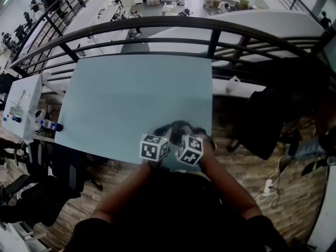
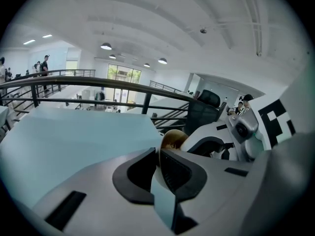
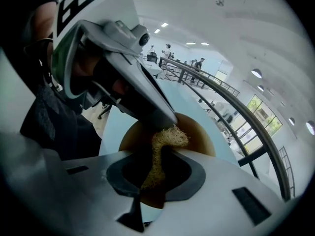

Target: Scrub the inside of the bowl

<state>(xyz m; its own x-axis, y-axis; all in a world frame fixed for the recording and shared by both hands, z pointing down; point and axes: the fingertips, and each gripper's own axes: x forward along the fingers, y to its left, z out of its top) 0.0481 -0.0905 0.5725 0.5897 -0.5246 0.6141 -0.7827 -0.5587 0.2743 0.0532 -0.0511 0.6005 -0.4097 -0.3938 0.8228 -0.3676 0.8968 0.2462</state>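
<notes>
A brown bowl (image 1: 178,127) sits at the near edge of the pale blue table (image 1: 131,88), half hidden behind the two marker cubes (image 1: 154,147) (image 1: 189,149). In the left gripper view my left gripper (image 2: 158,167) is shut on the bowl's thin rim; the bowl (image 2: 173,139) shows just beyond the pads. In the right gripper view my right gripper (image 3: 155,168) is shut on a tan fibrous scrubber (image 3: 167,139), whose free end rests inside the bowl (image 3: 199,134). The left gripper's fingers (image 3: 147,107) come down onto the rim beside the scrubber.
A dark metal railing (image 1: 210,30) runs behind the table, with a drop to a lower floor beyond. Office chairs (image 1: 58,172) stand at the left and a black chair (image 1: 268,125) at the right. A side desk with a bottle (image 1: 50,125) is at the far left.
</notes>
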